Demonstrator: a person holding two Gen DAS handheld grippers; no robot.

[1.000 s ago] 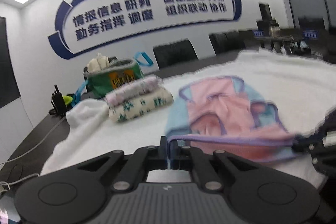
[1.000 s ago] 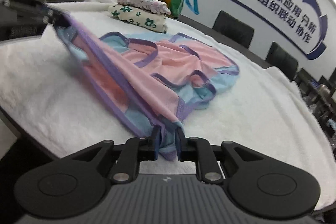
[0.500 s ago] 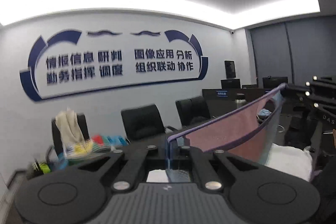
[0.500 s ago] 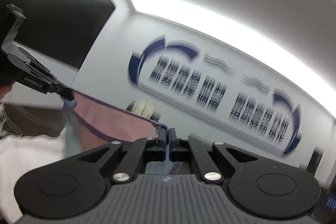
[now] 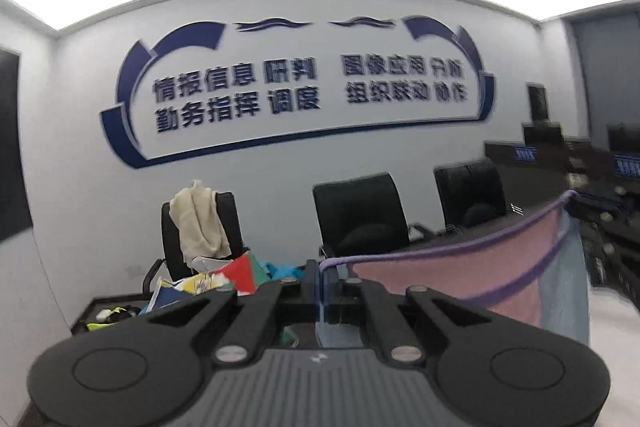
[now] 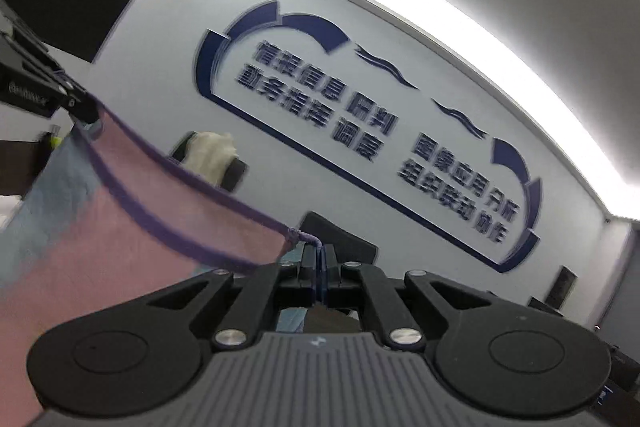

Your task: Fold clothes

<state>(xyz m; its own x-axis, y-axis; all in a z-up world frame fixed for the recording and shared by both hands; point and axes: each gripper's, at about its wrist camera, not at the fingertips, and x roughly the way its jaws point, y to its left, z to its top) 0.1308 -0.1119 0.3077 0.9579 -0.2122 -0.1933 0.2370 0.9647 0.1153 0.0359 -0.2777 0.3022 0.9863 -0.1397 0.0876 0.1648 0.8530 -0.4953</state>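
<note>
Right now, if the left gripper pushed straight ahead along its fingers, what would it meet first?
Probably the heap of colourful clothes just beyond the left gripper, which is shut on the pink garment. Behind it stand office chairs; depth is unclear.

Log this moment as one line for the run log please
phase: garment lifted | left gripper: shut on pink garment | right gripper: shut on same purple-trimmed edge, opposite corner | garment: stretched between both, hanging

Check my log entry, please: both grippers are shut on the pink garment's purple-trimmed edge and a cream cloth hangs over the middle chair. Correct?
Nearly. The cream cloth hangs over the leftmost chair, as the left wrist view shows. Left gripper and right gripper do pinch the pink garment.
</note>
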